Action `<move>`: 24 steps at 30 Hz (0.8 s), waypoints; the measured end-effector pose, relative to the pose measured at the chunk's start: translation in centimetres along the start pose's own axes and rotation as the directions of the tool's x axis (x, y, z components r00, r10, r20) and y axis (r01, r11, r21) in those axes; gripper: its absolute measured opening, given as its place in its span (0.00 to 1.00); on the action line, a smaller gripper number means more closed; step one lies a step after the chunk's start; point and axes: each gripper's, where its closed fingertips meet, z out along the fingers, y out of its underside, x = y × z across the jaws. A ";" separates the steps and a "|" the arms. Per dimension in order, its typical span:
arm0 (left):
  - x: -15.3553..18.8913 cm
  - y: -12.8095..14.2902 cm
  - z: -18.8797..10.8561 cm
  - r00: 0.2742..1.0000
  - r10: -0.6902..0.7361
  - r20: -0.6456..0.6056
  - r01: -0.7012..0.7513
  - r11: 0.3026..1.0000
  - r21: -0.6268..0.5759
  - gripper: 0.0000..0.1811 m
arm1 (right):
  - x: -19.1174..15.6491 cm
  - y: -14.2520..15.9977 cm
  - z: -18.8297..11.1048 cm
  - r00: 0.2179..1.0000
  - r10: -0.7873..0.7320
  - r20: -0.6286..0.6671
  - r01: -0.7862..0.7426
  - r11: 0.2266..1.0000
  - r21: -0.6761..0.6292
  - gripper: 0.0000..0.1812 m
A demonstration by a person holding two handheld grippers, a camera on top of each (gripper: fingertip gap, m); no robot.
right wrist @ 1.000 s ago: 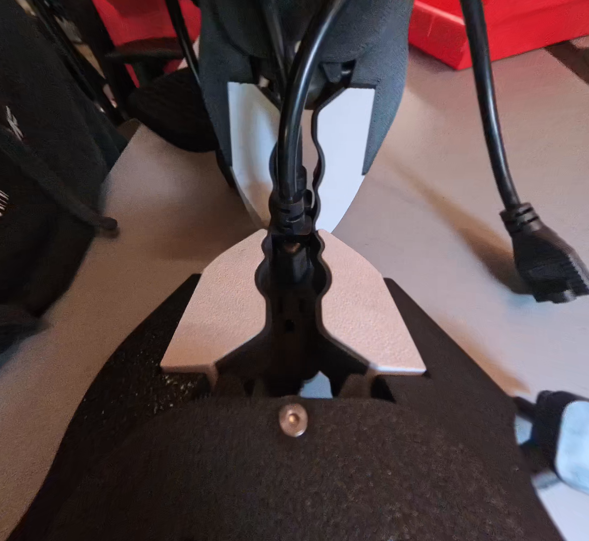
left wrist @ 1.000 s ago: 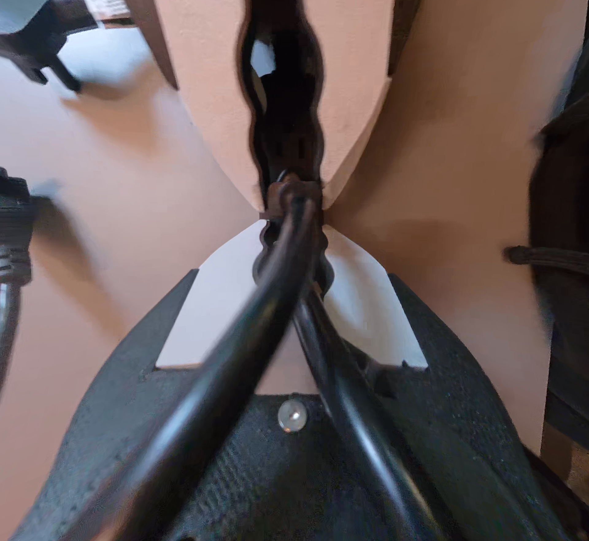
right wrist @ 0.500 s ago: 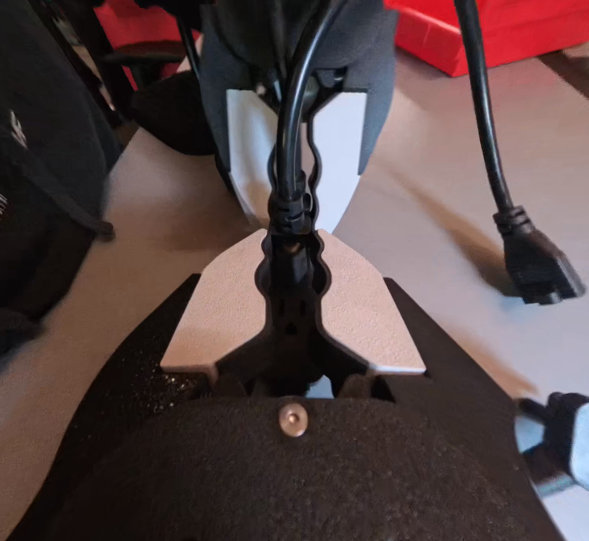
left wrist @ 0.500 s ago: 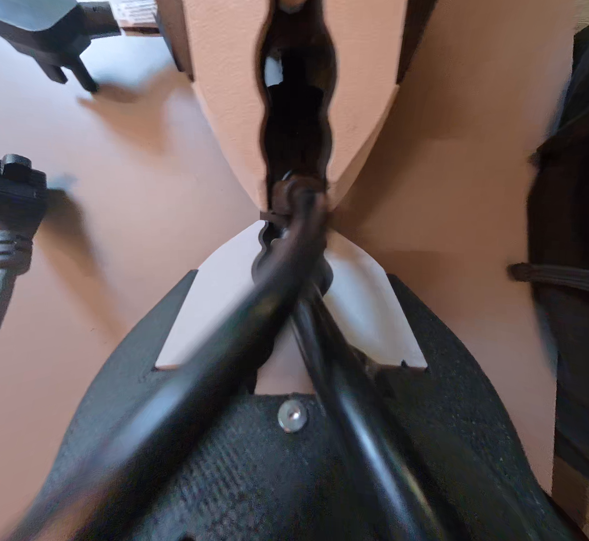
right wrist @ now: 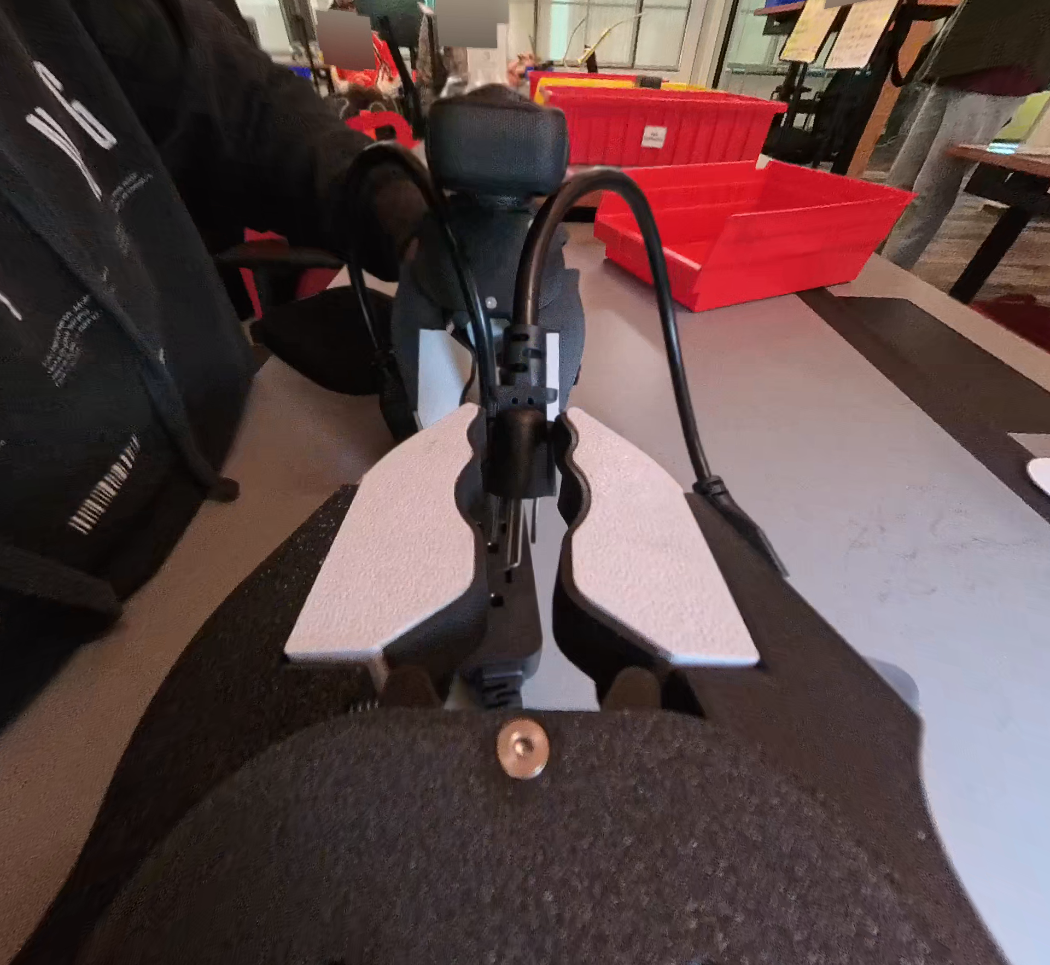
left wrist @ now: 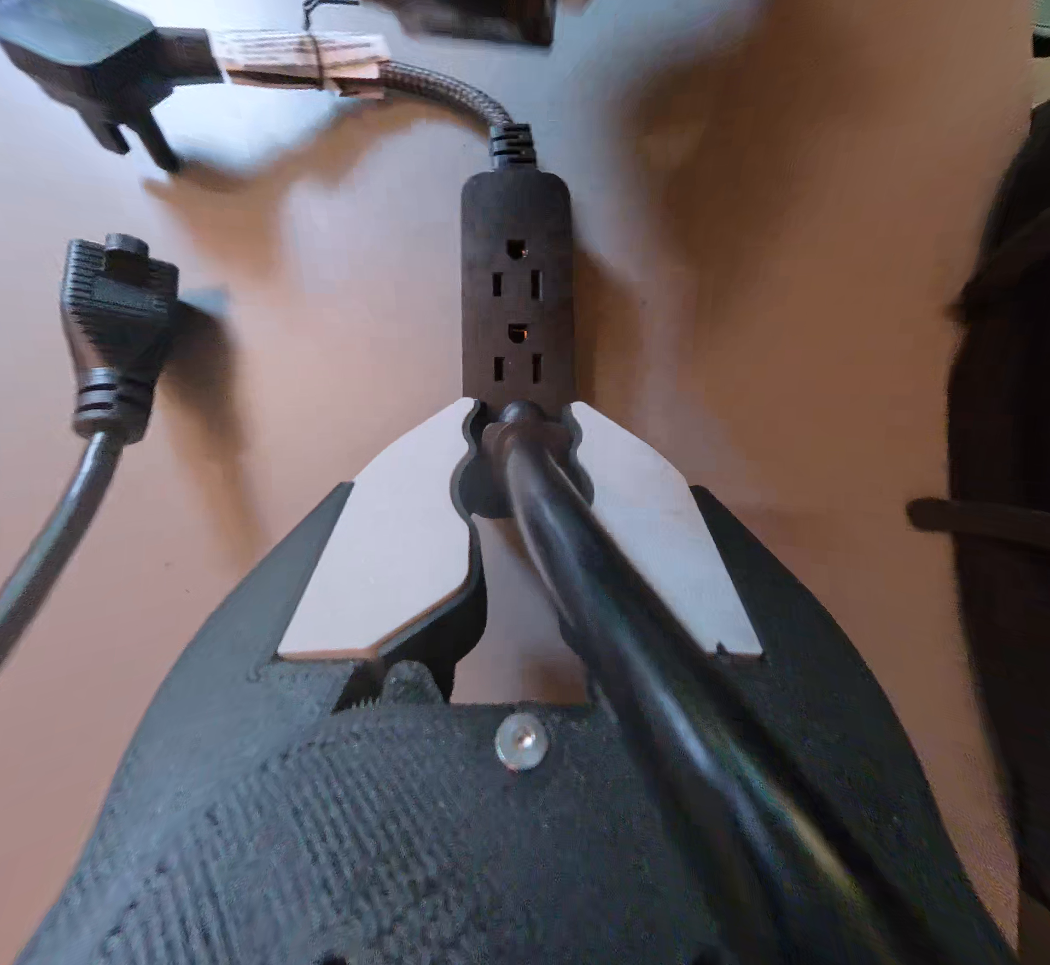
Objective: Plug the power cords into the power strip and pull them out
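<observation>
Power strip (left wrist: 516,290), black and narrow, lies flat on the tan surface (left wrist: 341,369) with two of its outlets bare and facing up, a braided cord curving off its far end toward a flat black plug (left wrist: 85,51) that rests well apart at the upper left. At the strip's near end, the left claw (left wrist: 523,426) is closed around a black plug (left wrist: 520,440), its white fingers (left wrist: 409,540) pinching the plug body on both sides; the plug sits right at the strip's near end, but whether its prongs are seated I cannot tell from here. Its thick black cord (left wrist: 625,625) runs back over the claw toward the camera. Off to the left lies another black connector (left wrist: 116,324) with a ribbed collar, loose on the surface. From the right wrist view, the right claw (right wrist: 517,477) is spread apart, both white fingers (right wrist: 398,540) standing clear of the plug (right wrist: 514,454) between them, with the strip running along the gap underneath, and metal prongs show below the plug body. Beyond it the left claw (right wrist: 494,369) stands upright over the strip, a gloved hand (right wrist: 392,210) on its handle. Red bins (right wrist: 738,233) sit farther back on the grey surface (right wrist: 852,483).
</observation>
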 end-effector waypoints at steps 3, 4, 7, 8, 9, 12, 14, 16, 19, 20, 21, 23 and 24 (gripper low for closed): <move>0.0 -0.3 0.0 1.000 -0.007 -0.002 0.007 0.999 0.039 0.19 | 1.0 -0.7 -1.0 0.999 0.052 -0.012 -0.051 0.998 0.040 0.13; 0.0 -0.7 -0.1 1.000 -0.020 -0.009 0.021 0.996 0.084 0.20 | 1.4 -1.0 -1.5 0.998 0.064 -0.021 -0.063 0.997 0.049 0.12; -0.2 -2.3 -1.1 0.996 -0.085 -0.032 0.091 0.961 0.261 0.21 | 2.7 -1.6 -2.9 0.995 0.061 -0.083 -0.057 0.997 0.046 0.12; -0.5 -2.2 -1.2 0.996 -0.090 -0.016 0.091 0.958 0.271 0.20 | 3.0 -1.8 -3.4 0.993 0.057 -0.105 -0.053 0.998 0.040 0.12; -0.5 -2.0 -1.2 0.996 -0.088 -0.002 0.085 0.957 0.277 0.20 | 3.3 -2.1 -3.9 0.991 0.057 -0.122 -0.053 0.998 0.030 0.12; -0.6 -1.5 -1.6 0.997 -0.057 0.045 0.042 0.960 0.276 0.16 | 4.3 -3.1 -5.6 0.980 0.038 -0.197 -0.038 0.999 0.005 0.12; -0.6 -1.5 -2.1 0.996 -0.040 0.074 0.017 0.959 0.282 0.14 | 5.2 -3.8 -7.0 0.961 0.014 -0.275 -0.020 1.000 -0.020 0.12; -0.6 -1.5 -2.5 0.996 -0.037 0.086 0.010 0.956 0.294 0.12 | 6.1 -4.3 -8.8 0.936 -0.002 -0.352 -0.019 0.998 -0.055 0.12; -0.6 -1.4 -2.8 0.995 -0.029 0.098 -0.003 0.952 0.308 0.13 | 8.3 -5.5 -12.7 0.870 -0.049 -0.490 -0.008 0.994 -0.113 0.12; -0.6 -1.4 -2.8 0.994 -0.026 0.104 -0.008 0.950 0.312 0.14 | 9.1 -5.8 -14.2 0.844 -0.053 -0.534 -0.020 0.991 -0.129 0.12; -0.6 -1.4 -2.8 0.994 -0.024 0.107 -0.011 0.949 0.316 0.14 | 10.0 -5.9 -15.8 0.817 -0.054 -0.574 -0.042 0.987 -0.152 0.12; -0.6 -1.3 -2.9 0.993 -0.022 0.116 -0.016 0.948 0.317 0.13 | 11.8 -5.9 -19.5 0.752 -0.079 -0.655 -0.084 0.973 -0.214 0.11; -0.6 -1.2 -2.9 0.992 -0.021 0.123 -0.020 0.947 0.321 0.14 | 12.5 -6.0 -21.2 0.727 -0.088 -0.681 -0.102 0.967 -0.234 0.11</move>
